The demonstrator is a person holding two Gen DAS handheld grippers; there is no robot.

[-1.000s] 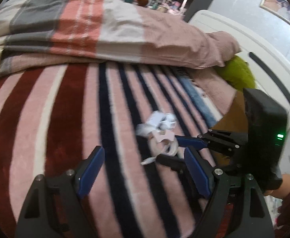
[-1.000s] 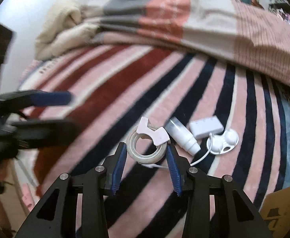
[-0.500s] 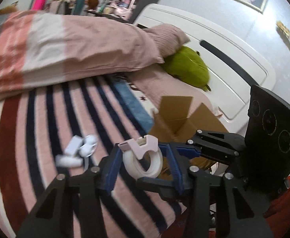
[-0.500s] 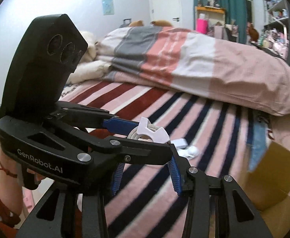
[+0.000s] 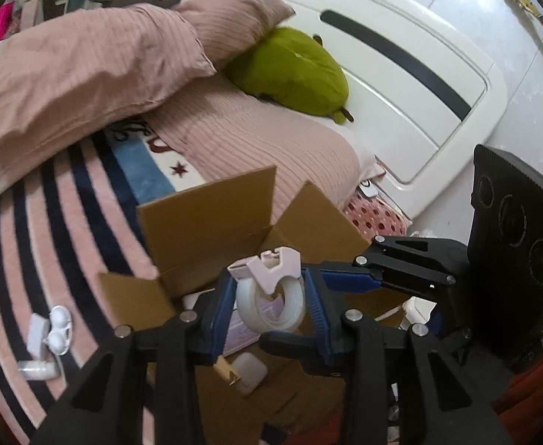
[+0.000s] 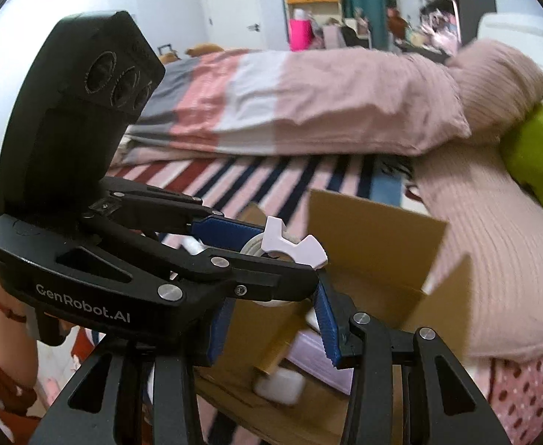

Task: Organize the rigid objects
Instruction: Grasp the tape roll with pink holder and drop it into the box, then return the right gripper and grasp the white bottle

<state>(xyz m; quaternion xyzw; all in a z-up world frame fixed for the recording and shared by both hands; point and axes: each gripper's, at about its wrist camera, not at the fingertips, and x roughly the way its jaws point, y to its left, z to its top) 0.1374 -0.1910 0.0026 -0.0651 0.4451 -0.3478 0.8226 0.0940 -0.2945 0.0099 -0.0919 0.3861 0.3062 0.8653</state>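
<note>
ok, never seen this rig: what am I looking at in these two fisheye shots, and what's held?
No robot: a person holds a two-finger gripper in each hand, each with a fisheye camera looking along its blue-padded fingers. One picture is from the left gripper, the other from the right gripper; each sees the other. Both appear closed on one tape dispenser, a white roll with a pink cutter, above an open cardboard box holding a small white case. The box sits on a striped blanket; small white items lie beside it.

Left gripper [image 5: 267, 289] clamped on tape roll [image 5: 271, 311], right gripper [image 6: 273, 296] crossing it — fingers bracketing, grip unclear
</note>
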